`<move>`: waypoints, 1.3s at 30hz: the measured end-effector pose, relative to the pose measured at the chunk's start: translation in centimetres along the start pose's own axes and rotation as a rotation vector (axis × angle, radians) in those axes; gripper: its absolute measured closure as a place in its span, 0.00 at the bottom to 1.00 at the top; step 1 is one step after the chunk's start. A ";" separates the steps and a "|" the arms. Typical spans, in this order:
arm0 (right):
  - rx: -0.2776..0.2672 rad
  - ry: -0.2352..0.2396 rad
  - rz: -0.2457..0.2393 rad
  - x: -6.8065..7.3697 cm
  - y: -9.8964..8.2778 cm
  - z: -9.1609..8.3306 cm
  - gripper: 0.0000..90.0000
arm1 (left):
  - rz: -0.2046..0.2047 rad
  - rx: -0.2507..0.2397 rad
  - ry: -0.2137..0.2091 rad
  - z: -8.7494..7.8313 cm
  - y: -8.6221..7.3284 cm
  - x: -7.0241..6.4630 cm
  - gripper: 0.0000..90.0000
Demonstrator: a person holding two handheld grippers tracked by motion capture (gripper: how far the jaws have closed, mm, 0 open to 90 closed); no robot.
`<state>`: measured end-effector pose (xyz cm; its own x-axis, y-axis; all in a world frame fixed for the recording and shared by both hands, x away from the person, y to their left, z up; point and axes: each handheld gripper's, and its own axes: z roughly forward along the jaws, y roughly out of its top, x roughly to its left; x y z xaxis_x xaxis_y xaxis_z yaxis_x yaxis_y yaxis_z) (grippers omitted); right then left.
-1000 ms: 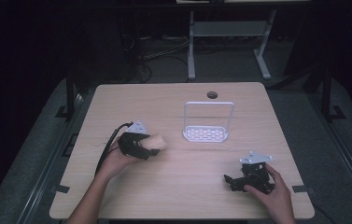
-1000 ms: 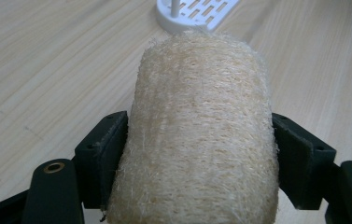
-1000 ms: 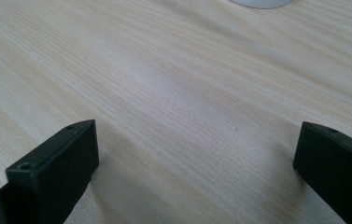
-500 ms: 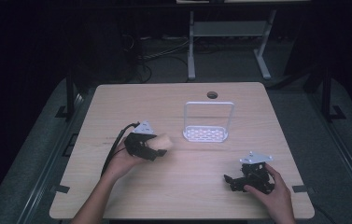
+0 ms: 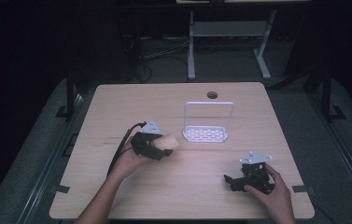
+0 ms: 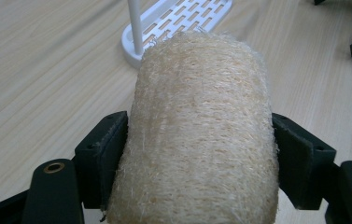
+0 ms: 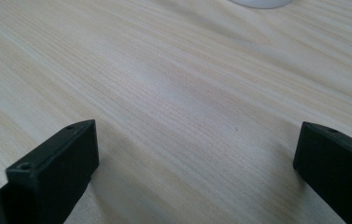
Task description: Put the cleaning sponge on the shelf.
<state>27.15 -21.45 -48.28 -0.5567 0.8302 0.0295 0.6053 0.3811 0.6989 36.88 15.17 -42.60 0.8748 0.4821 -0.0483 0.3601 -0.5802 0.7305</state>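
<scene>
The loofah (image 6: 197, 135) is a pale, fibrous cylinder clamped between the two black jaws of the left gripper (image 5: 157, 147), one pad pressed against each of its sides. In the left gripper view it stands out forward from the jaws, its far end pointing toward the rack (image 6: 183, 21). In the high view the loofah (image 5: 166, 141) is just to the left of the rack (image 5: 207, 134) and slightly nearer the person, apart from it, held above the table (image 5: 117, 107).

The rack is a white slotted base with an upright wire frame rising from it. It sits near the middle of the table, in front of a round hole (image 5: 212, 95) in the tabletop.

The right gripper (image 5: 239, 179) is to the right of the rack and well nearer the person, close to the table's front edge, held in the right hand (image 5: 271, 196). Its jaws stand wide apart over bare wood, with nothing between them.
</scene>
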 end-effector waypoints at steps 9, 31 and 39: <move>0.001 -0.001 0.001 0.0 0.0 0.0 0.00 | 0.006 -0.008 -0.010 1.1 0.9 -0.5 0.29; 0.004 0.000 0.005 0.0 0.0 0.0 0.00 | 0.043 -0.025 -0.044 3.8 3.7 -1.9 0.29; 0.003 0.001 0.004 0.0 0.0 0.0 0.00 | 0.050 -0.035 -0.043 4.6 4.7 -2.3 0.29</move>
<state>27.12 -21.45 -48.27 -0.5551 0.8311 0.0327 0.6088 0.3792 0.6969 38.00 8.29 -42.25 0.9048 0.4239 -0.0394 0.3043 -0.5793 0.7562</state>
